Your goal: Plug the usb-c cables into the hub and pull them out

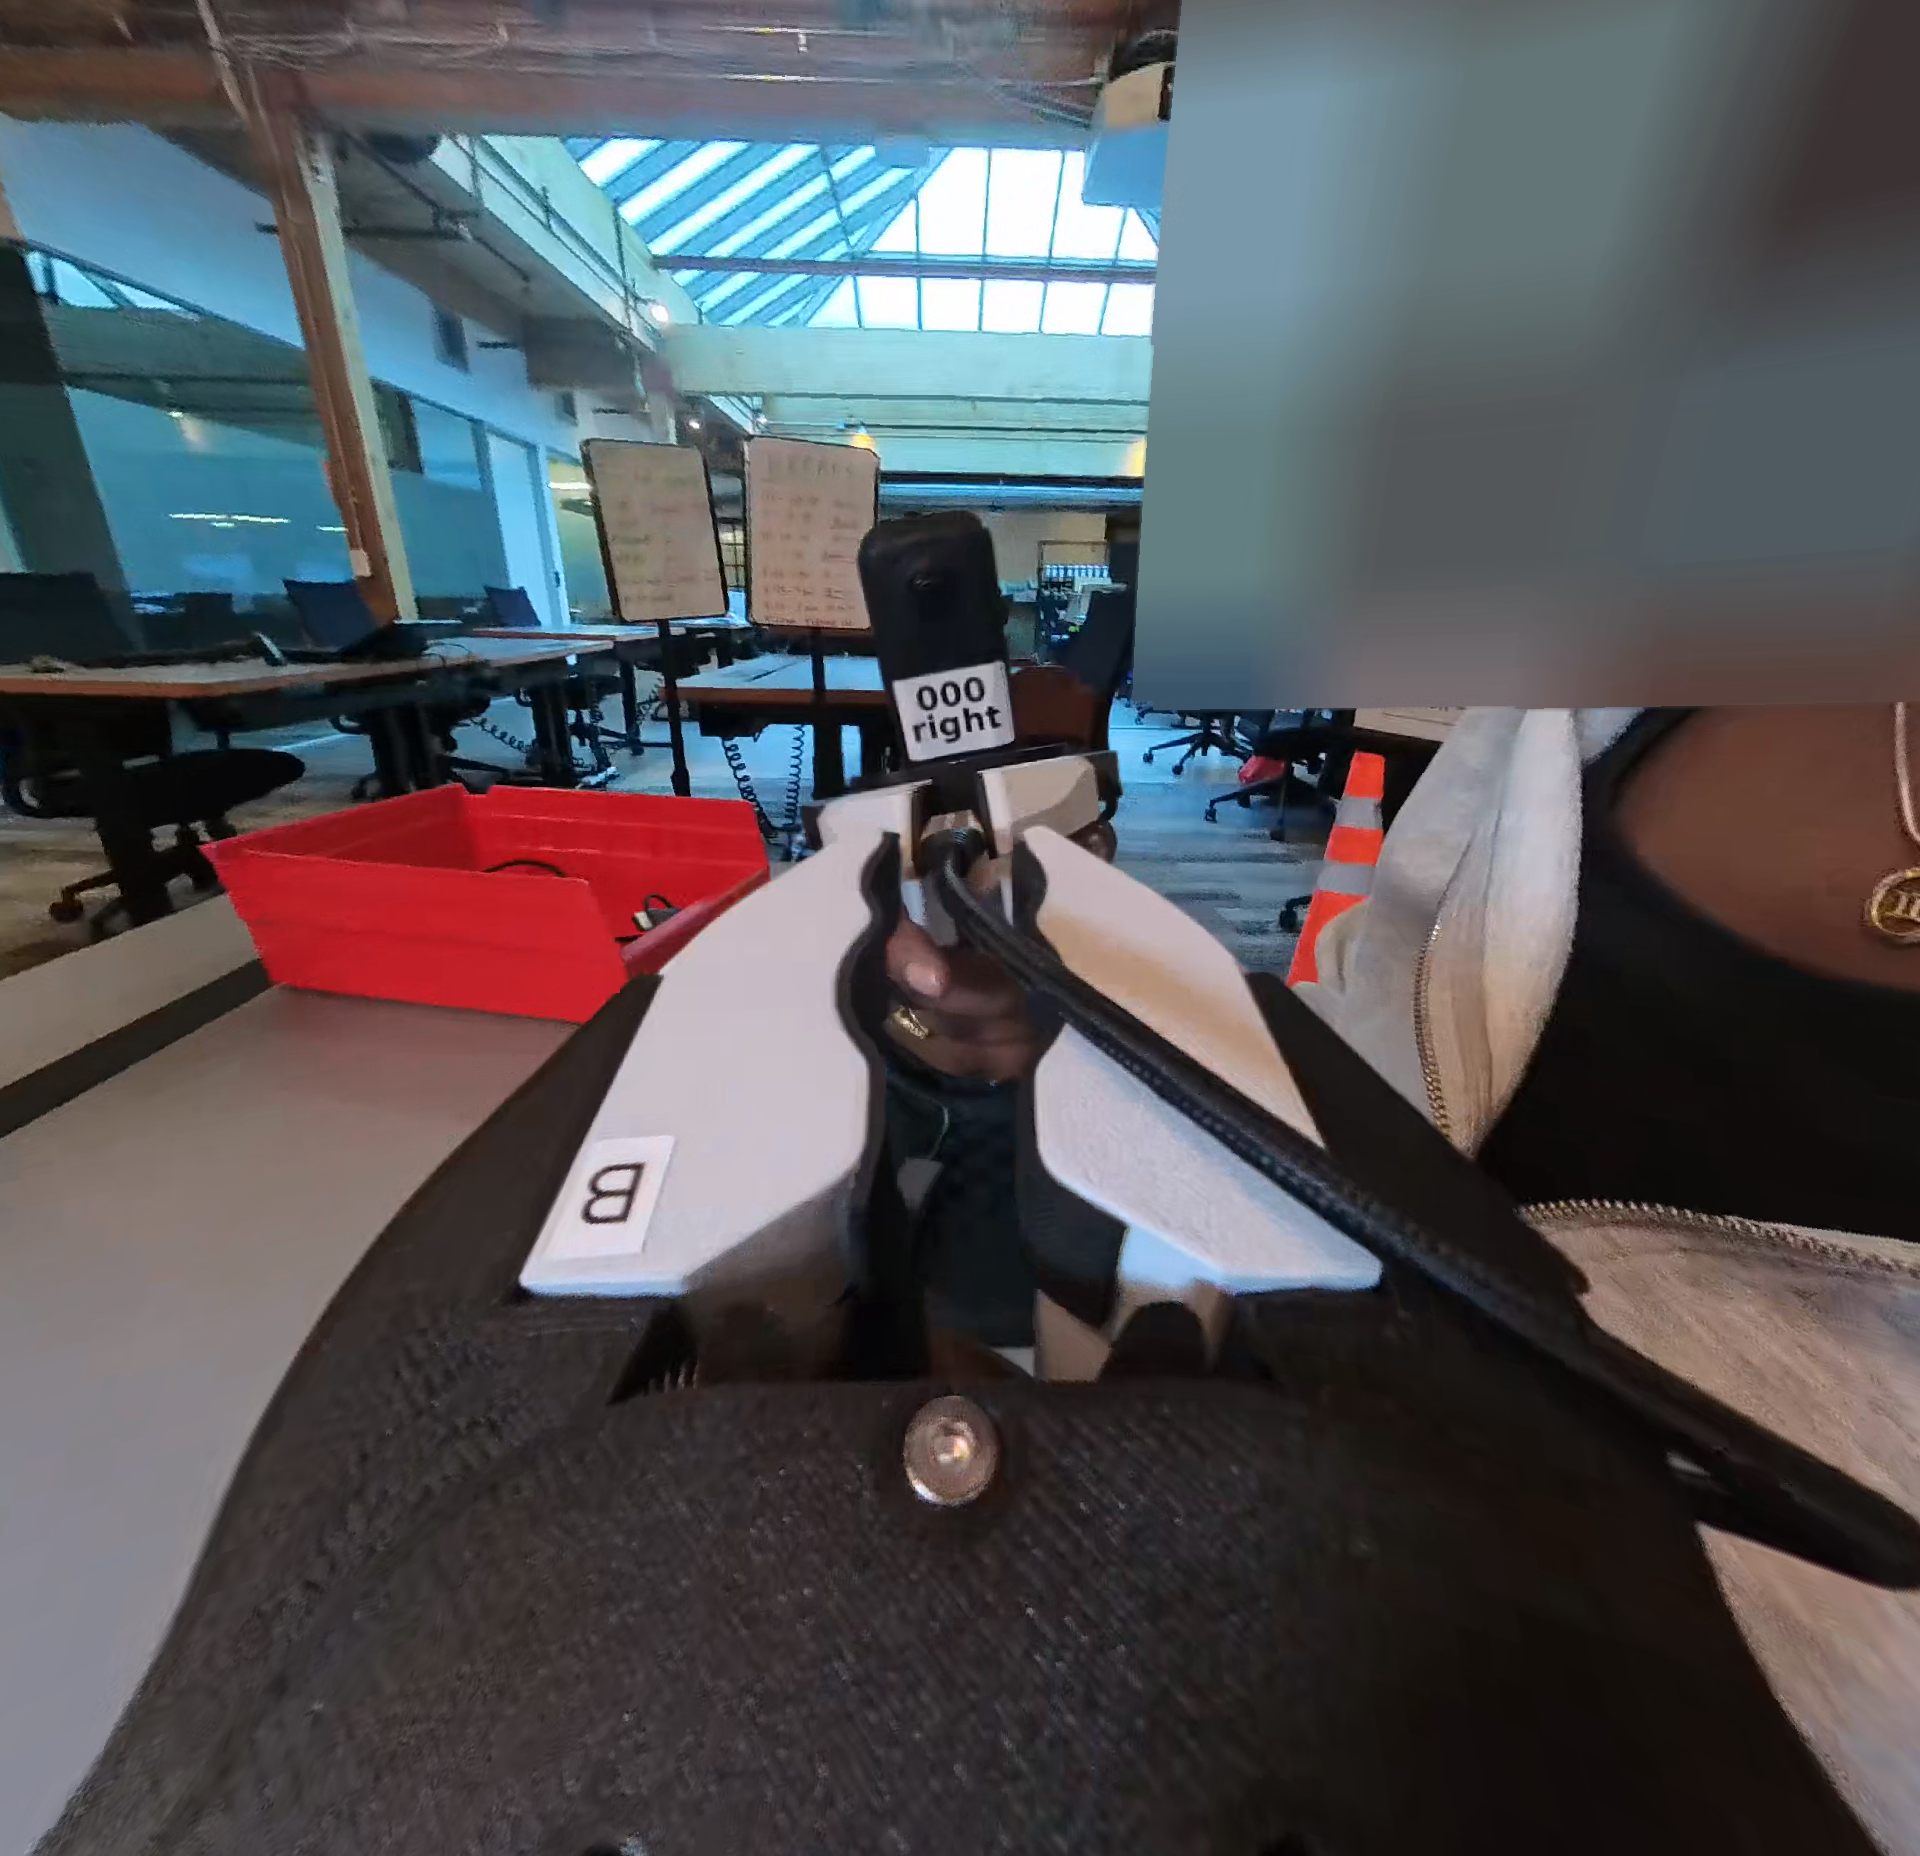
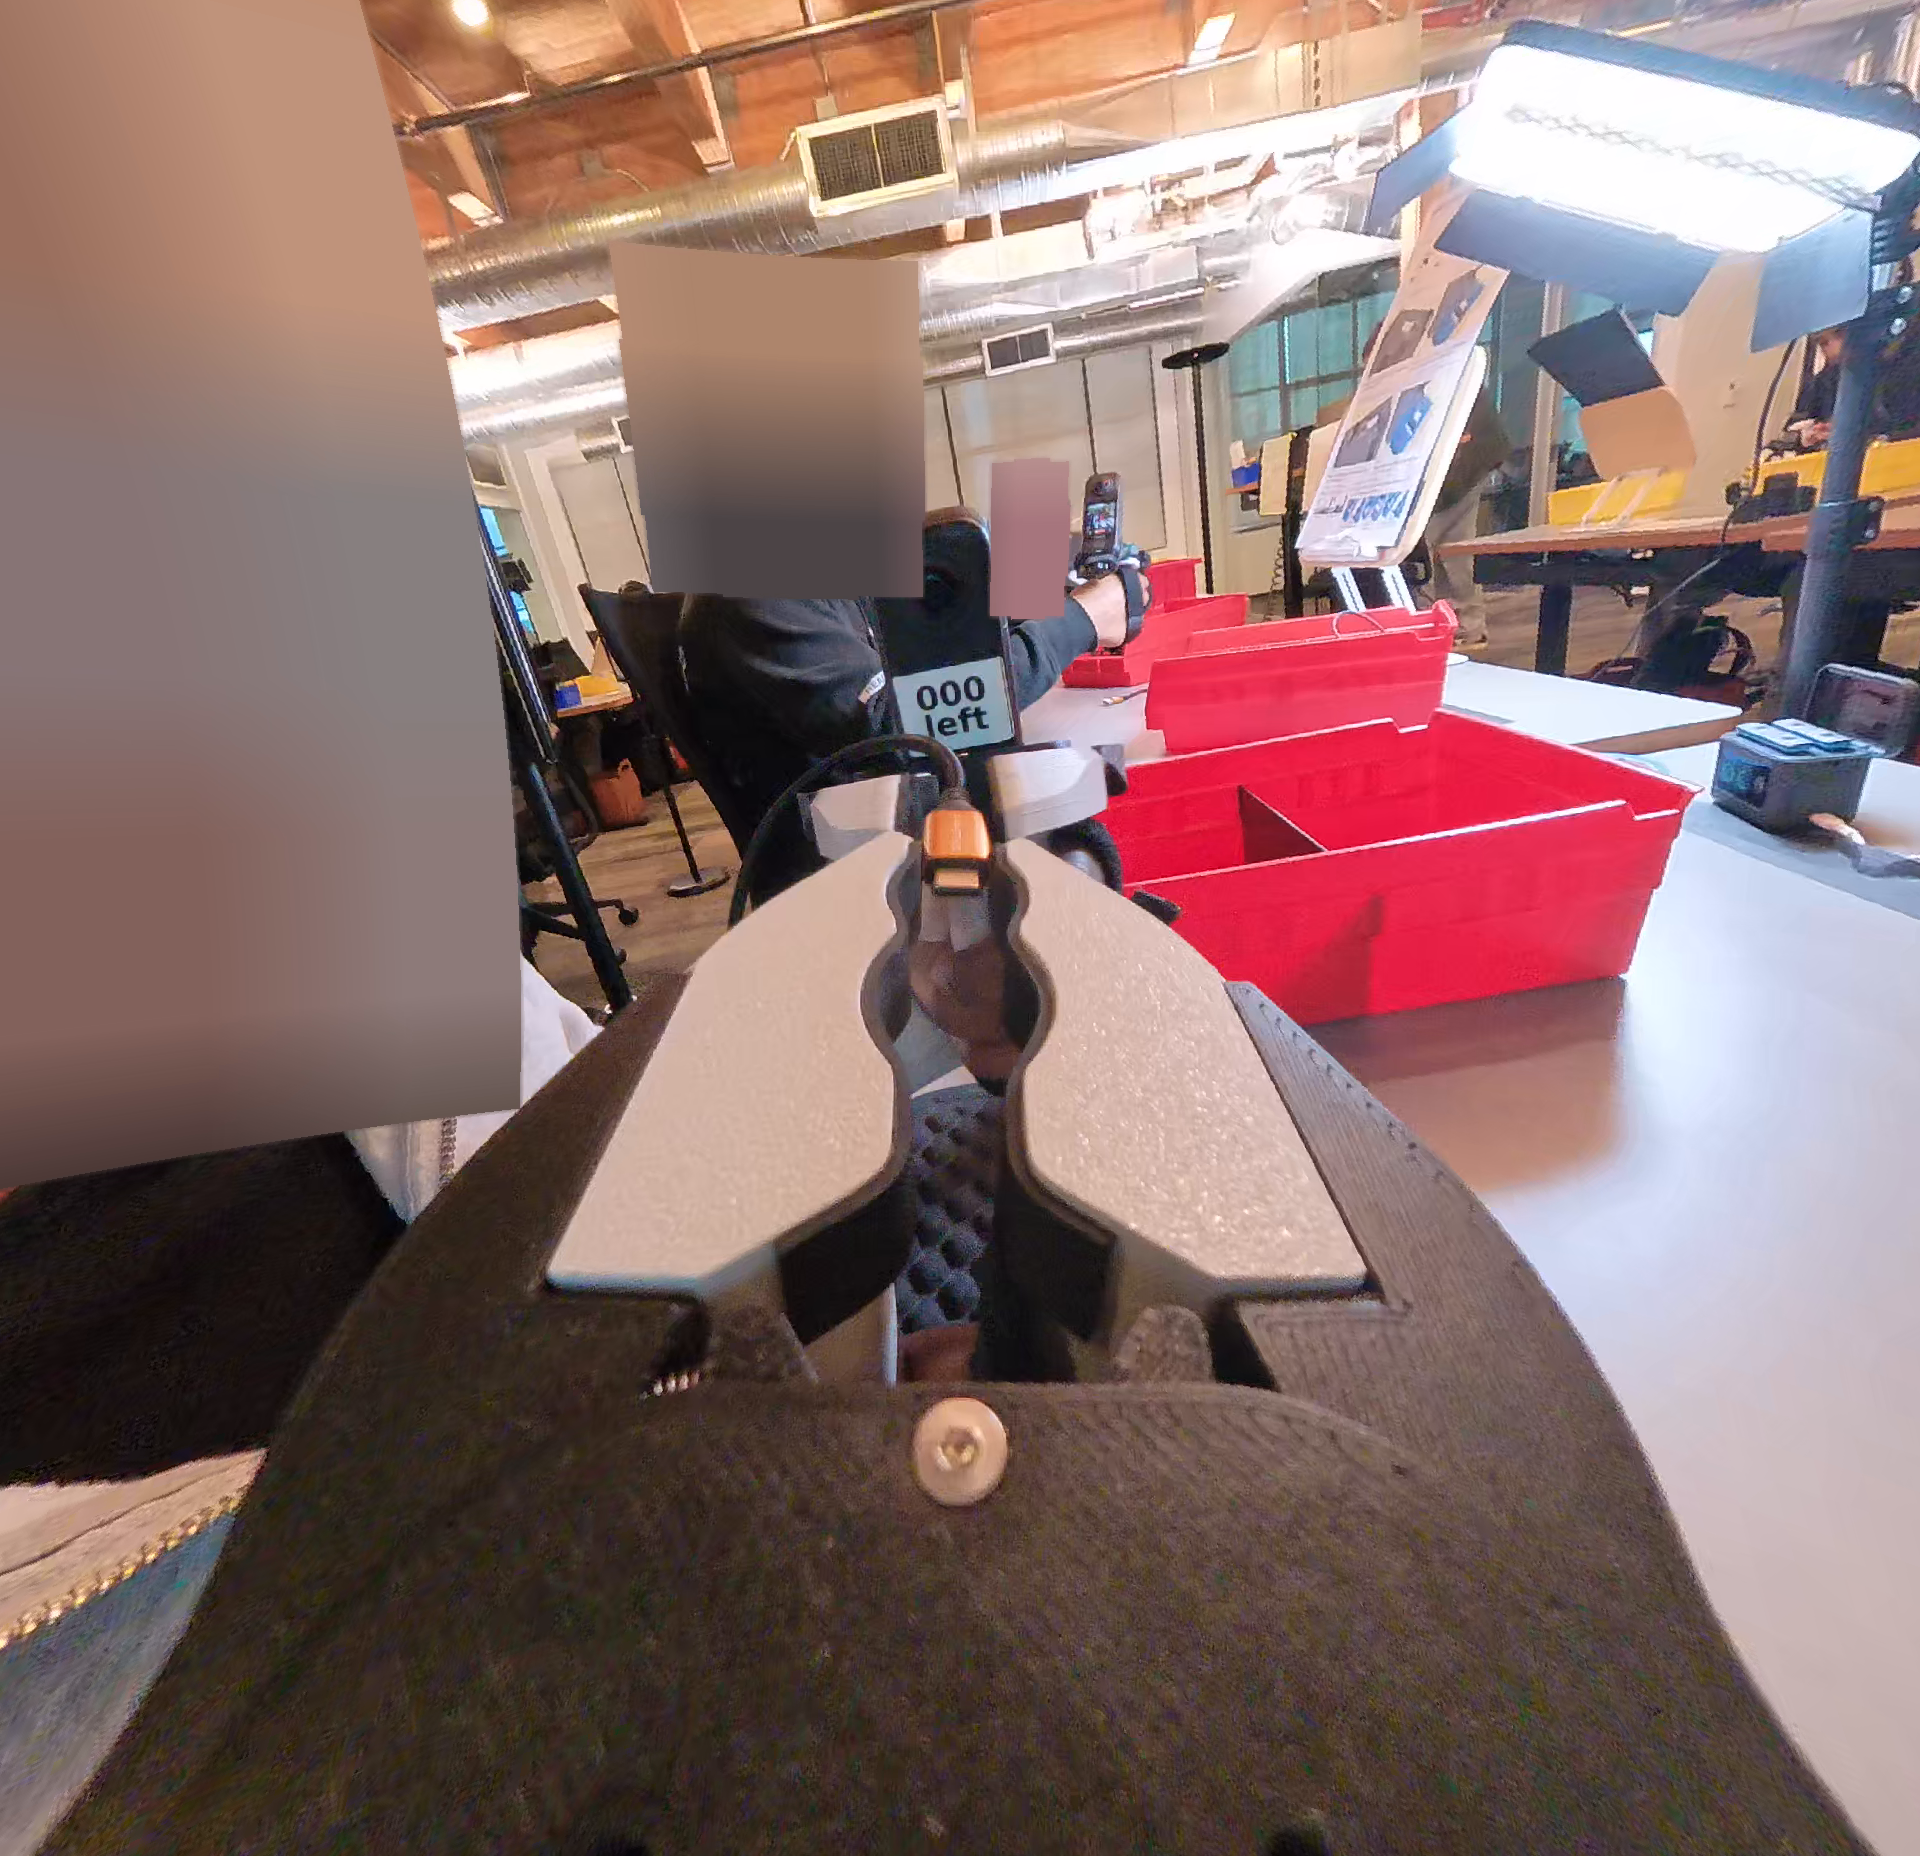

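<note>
My two grippers meet tip to tip above the table edge. An orange-collared usb-c plug (image 2: 954,850) sits at the fingertips with its bare metal end showing, pointing toward a small pale piece (image 2: 951,928), apparently the hub, pinched between my right gripper's (image 2: 956,902) nearly closed fingers. The plug's black braided cable (image 1: 1195,1079) runs back over my left gripper (image 1: 951,871), whose fingers are closed around the plug end. A grey bit (image 1: 925,907) shows between the tips. The opposite gripper shows in each view: the right one in the left wrist view (image 1: 961,809), the left one in the right wrist view (image 2: 951,793).
A red bin (image 1: 416,902) holding cables stands on the grey table (image 1: 156,1235). A divided red bin (image 2: 1403,871), more red bins and a small black device (image 2: 1787,778) stand on the table (image 2: 1714,1183). A person (image 2: 790,684) sits across. An orange cone (image 1: 1351,850) stands on the floor. Only a small space, under 4 cm, lies between the two pairs of fingers.
</note>
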The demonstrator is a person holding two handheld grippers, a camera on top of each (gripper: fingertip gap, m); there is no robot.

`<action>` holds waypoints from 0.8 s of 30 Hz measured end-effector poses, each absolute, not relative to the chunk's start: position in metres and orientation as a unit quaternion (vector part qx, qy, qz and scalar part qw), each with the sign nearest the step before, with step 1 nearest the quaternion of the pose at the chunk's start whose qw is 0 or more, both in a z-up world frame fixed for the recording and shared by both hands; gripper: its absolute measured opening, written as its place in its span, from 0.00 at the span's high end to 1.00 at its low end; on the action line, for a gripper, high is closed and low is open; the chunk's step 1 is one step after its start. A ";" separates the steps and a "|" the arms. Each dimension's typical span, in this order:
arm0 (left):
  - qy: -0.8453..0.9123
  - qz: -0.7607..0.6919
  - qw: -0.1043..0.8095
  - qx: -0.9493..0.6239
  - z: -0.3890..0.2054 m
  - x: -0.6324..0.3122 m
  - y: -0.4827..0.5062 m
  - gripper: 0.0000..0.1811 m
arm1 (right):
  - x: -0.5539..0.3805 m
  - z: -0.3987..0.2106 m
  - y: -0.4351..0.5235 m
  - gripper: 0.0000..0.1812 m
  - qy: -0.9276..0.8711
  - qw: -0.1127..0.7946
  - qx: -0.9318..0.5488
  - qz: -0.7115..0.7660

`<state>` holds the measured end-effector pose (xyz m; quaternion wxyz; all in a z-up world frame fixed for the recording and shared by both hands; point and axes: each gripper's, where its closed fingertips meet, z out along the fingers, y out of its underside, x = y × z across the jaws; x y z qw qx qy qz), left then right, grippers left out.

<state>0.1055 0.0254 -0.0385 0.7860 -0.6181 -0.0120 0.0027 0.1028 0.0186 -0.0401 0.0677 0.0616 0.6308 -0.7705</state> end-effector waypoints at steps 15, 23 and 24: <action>0.002 0.025 0.771 -0.637 -0.044 0.107 0.027 0.93 | 0.105 -0.045 0.020 0.92 0.651 0.022 0.031 -0.758; 0.012 0.046 0.769 -0.638 -0.044 0.108 0.026 0.93 | 0.106 -0.042 0.024 0.89 0.645 0.027 0.026 -0.763; 0.012 0.044 0.770 -0.636 -0.044 0.108 0.027 0.93 | 0.105 -0.045 0.022 0.91 0.654 0.021 0.024 -0.756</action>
